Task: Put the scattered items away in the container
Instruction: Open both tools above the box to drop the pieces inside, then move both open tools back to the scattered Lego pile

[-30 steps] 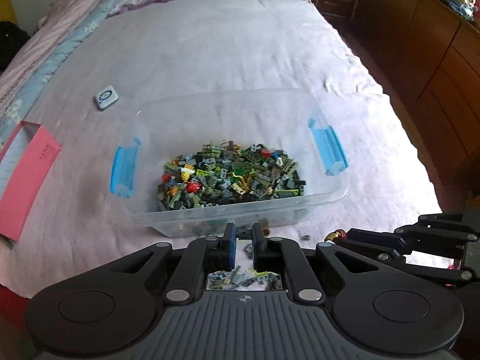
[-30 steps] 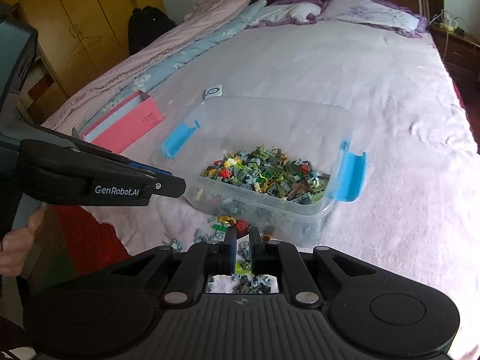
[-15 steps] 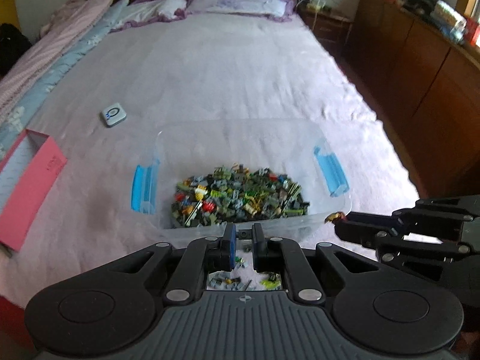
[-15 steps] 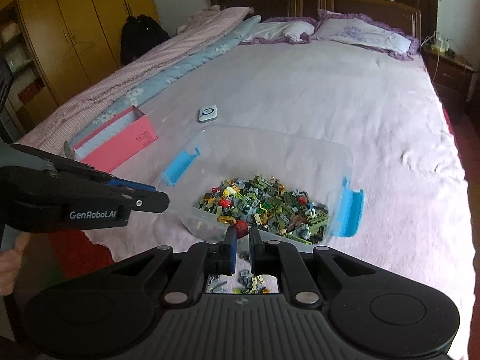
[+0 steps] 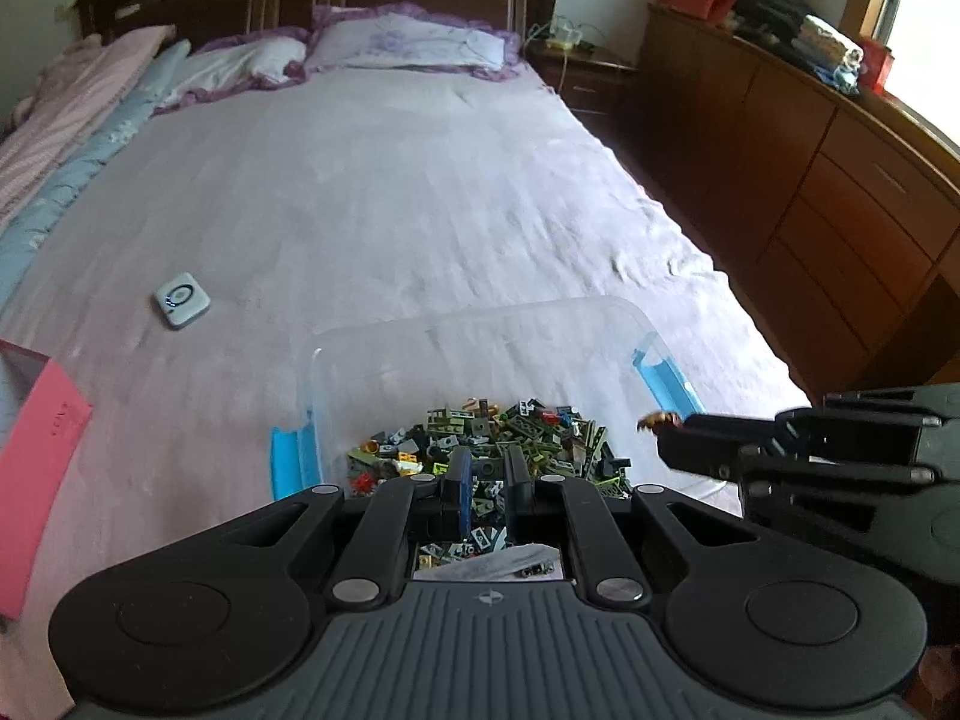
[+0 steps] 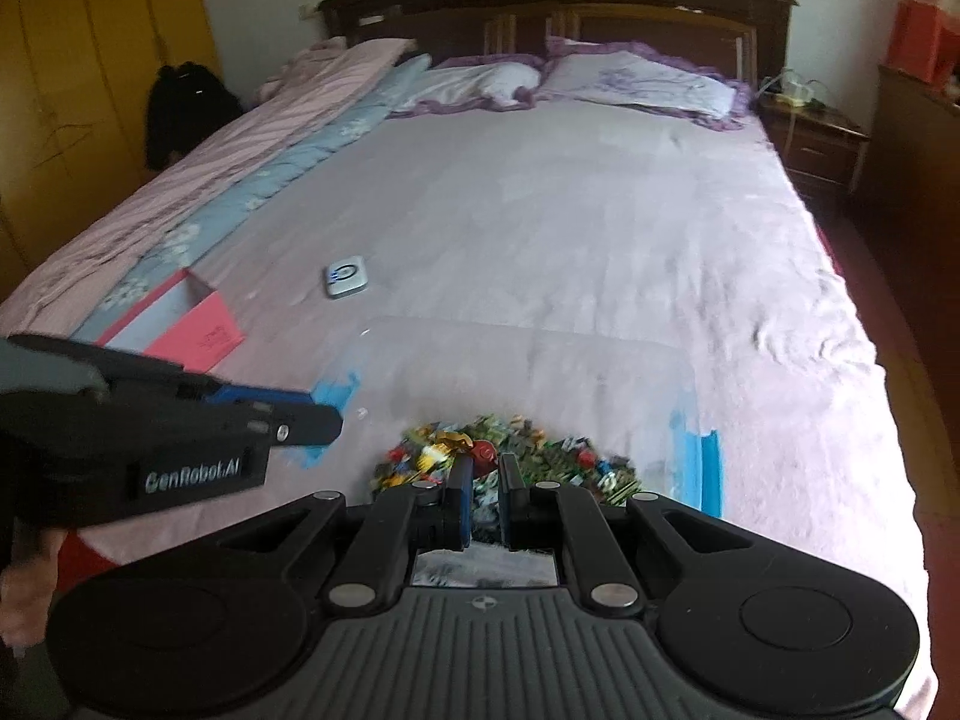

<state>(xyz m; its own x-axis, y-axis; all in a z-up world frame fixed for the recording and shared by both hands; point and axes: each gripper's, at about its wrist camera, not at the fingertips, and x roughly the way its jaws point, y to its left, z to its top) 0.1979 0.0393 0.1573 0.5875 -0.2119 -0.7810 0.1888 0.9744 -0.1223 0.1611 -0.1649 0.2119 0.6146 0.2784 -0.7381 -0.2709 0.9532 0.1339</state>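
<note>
Right gripper (image 6: 485, 483), pinching a small red piece (image 6: 483, 452), held above the clear bin (image 5: 480, 324) for dropping among the bricks (image 5: 498, 438); left gripper (image 5: 485, 474) nearly closed, empty

— What have you moved in this last second?
— You've lifted both grippers: the right gripper (image 6: 485, 501) carries its red piece (image 6: 485, 452) from the bed's near edge to above the container (image 6: 540, 360).

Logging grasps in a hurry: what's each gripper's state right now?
Left gripper: fingers nearly together, nothing visibly held.
Right gripper: shut on a small red-and-yellow toy piece.
</note>
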